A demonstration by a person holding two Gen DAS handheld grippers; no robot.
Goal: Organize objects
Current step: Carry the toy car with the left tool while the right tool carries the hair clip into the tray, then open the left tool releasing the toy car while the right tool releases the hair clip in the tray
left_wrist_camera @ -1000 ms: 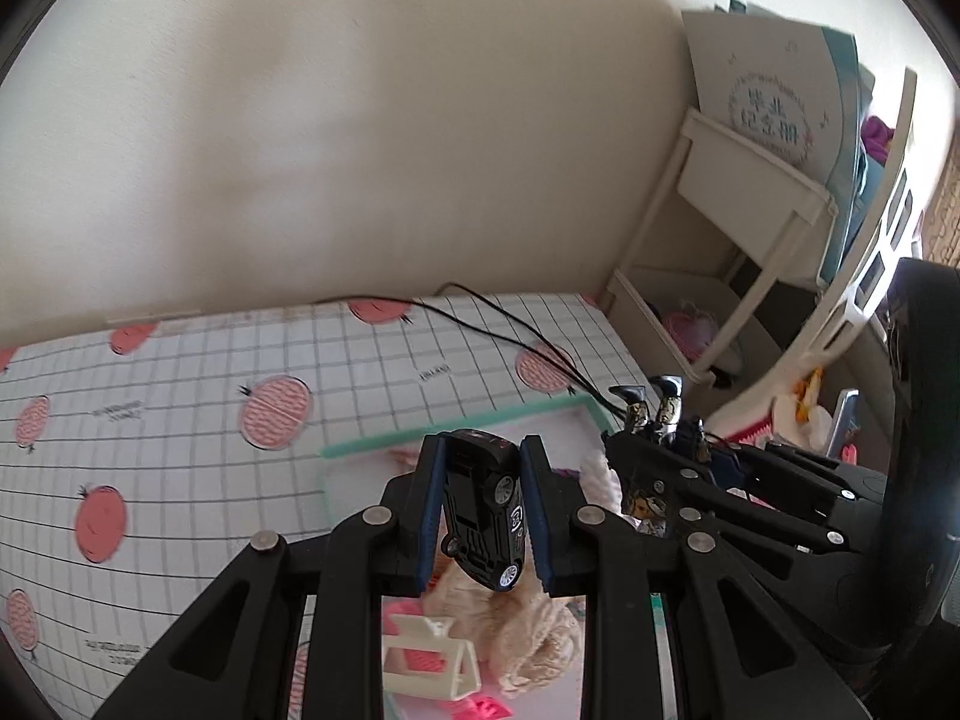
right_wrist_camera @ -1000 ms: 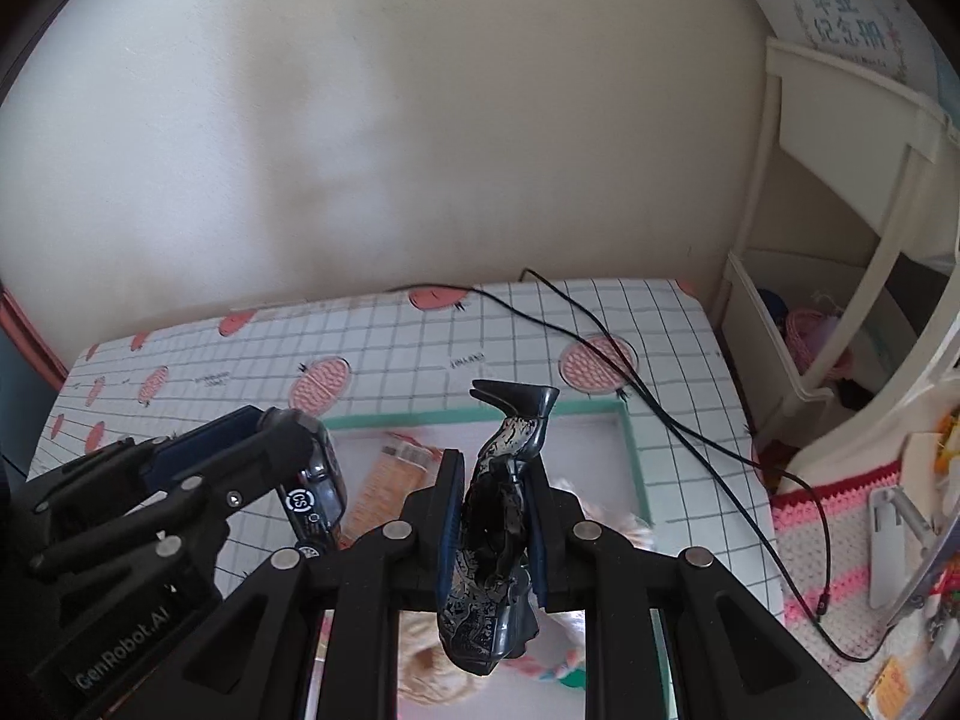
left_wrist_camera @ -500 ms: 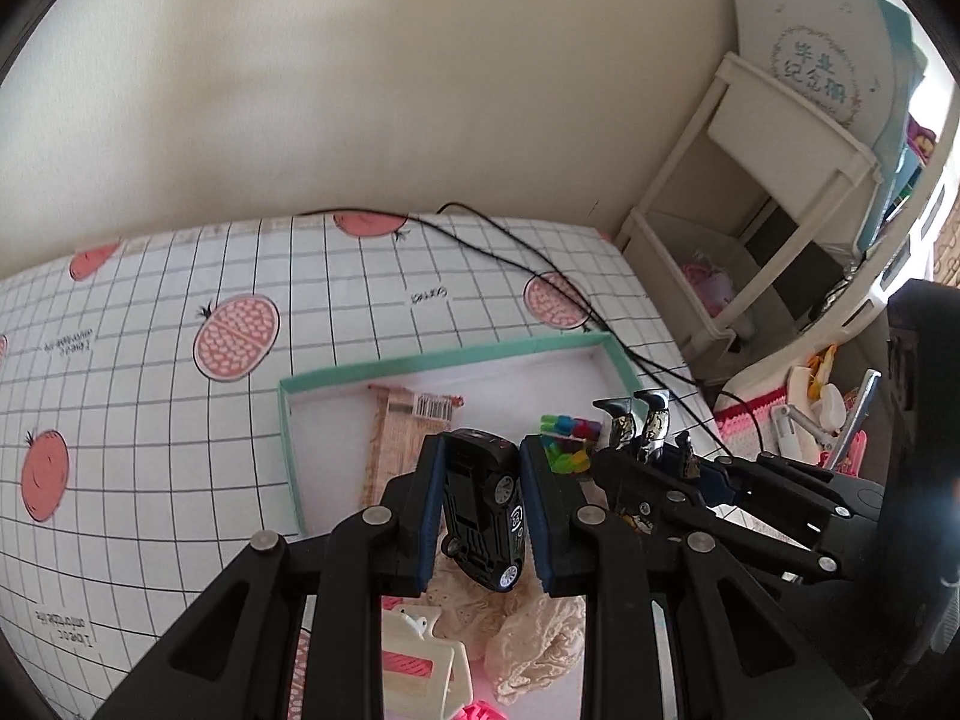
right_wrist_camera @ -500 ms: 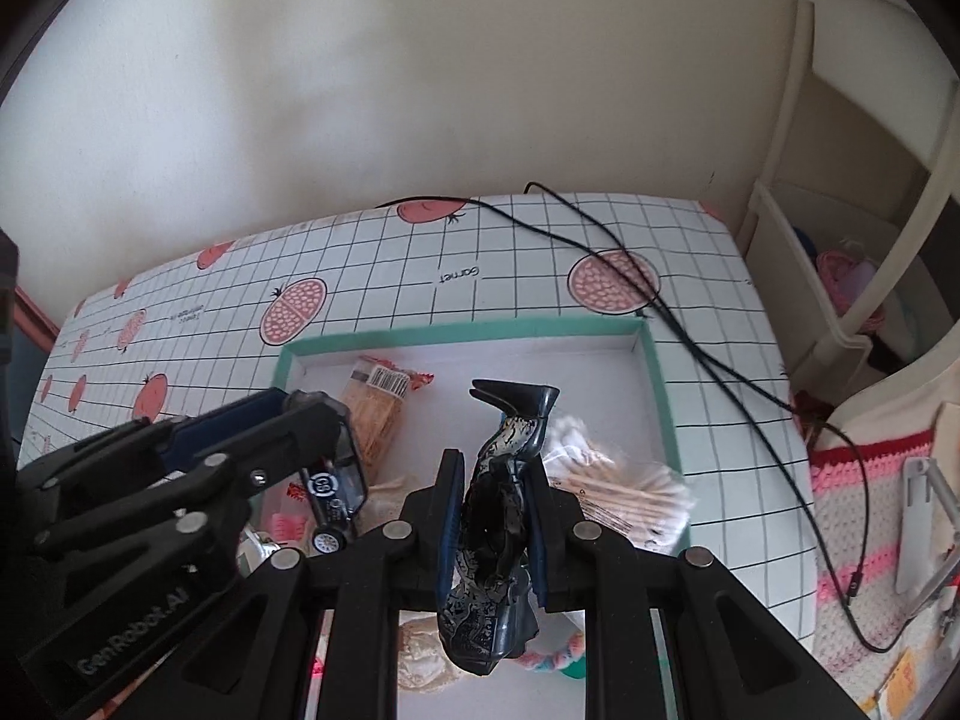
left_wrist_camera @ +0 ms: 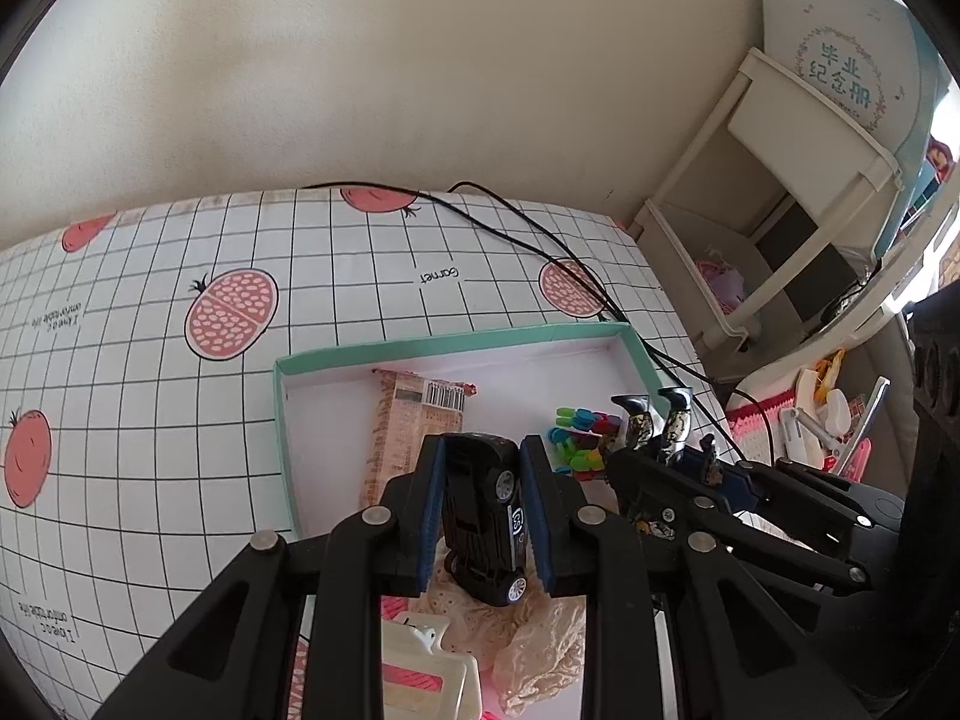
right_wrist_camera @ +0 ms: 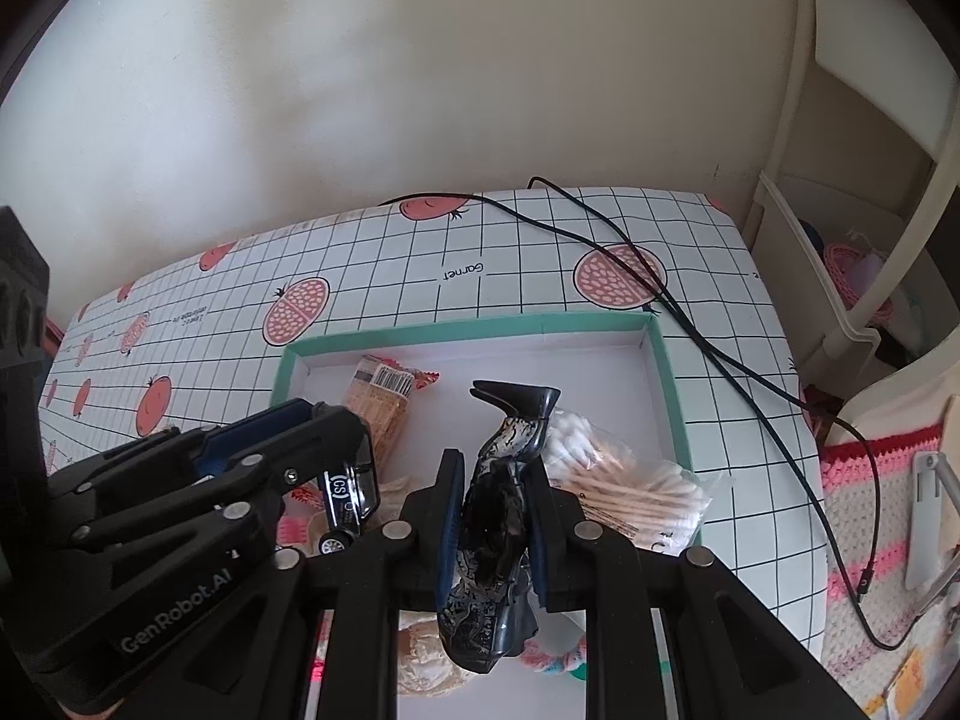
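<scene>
left gripper clamped a black toy car; right gripper pinched a black high-heeled shoe, both above the teal-rimmed box of clutter.

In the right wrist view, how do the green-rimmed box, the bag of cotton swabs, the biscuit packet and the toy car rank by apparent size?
1. Green-rimmed box, by far the largest.
2. Bag of cotton swabs.
3. Biscuit packet, partly hidden by the left tongs.
4. Toy car, also partly hidden, so places 3 and 4 are unsure.

One toy car, two high-heeled shoes, perhaps, one snack packet, one tray.
</scene>
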